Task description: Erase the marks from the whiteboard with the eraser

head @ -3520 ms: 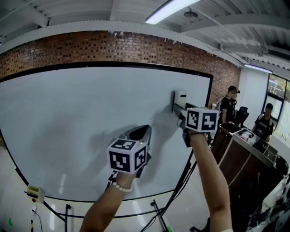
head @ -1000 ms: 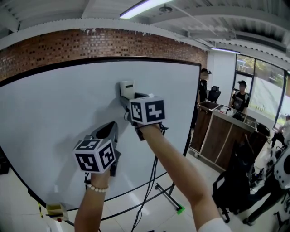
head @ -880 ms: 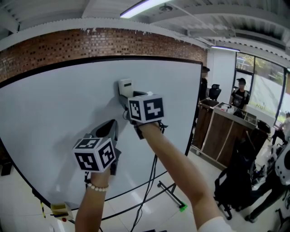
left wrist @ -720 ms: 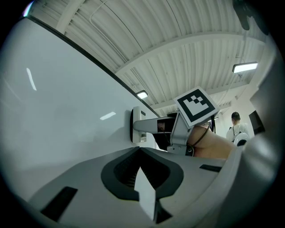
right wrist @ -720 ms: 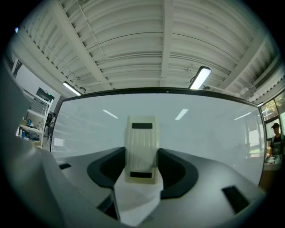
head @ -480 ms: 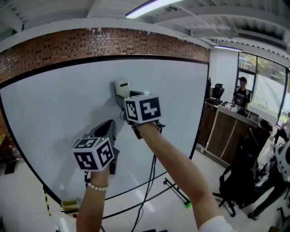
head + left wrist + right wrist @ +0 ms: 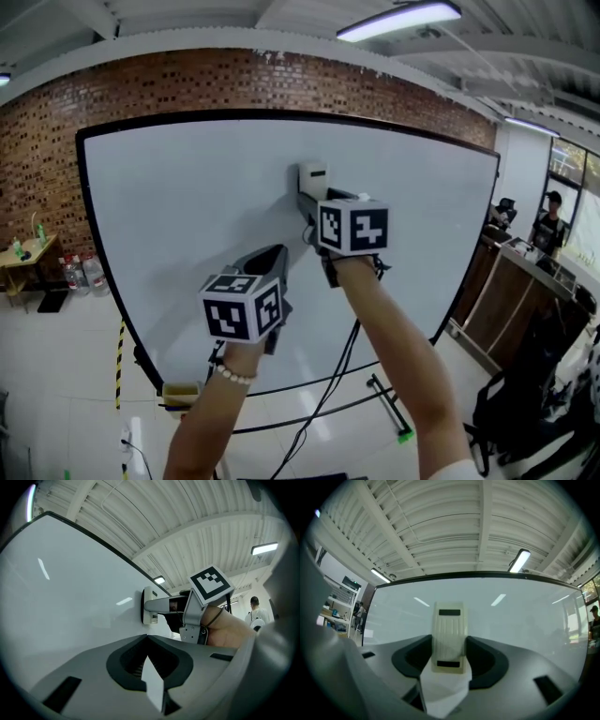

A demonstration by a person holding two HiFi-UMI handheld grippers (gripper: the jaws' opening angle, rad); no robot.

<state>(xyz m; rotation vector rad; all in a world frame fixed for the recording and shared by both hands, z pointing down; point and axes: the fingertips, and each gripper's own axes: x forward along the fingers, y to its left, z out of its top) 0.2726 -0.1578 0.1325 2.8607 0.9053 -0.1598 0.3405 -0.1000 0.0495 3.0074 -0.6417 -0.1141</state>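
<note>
Cream ribbed plastic fills the gap of the right gripper (image 7: 449, 644): its fingers (image 7: 410, 658) are clenched on the near half of the eraser (image 7: 449, 620). The eraser's long axis stands upright and runs straight on from the fingers, with its far end poking out beyond them. Its flat face lies against the whiteboard (image 7: 525, 616), in the upper middle of the board as the head view shows it. No marks show on the board in any view, so which way the next stroke should run cannot be told. The left gripper (image 7: 148, 639), fingers pressed together on nothing, hangs lower and to the left, near the board but apart from the eraser. The right hand looks to be the working one.
</note>
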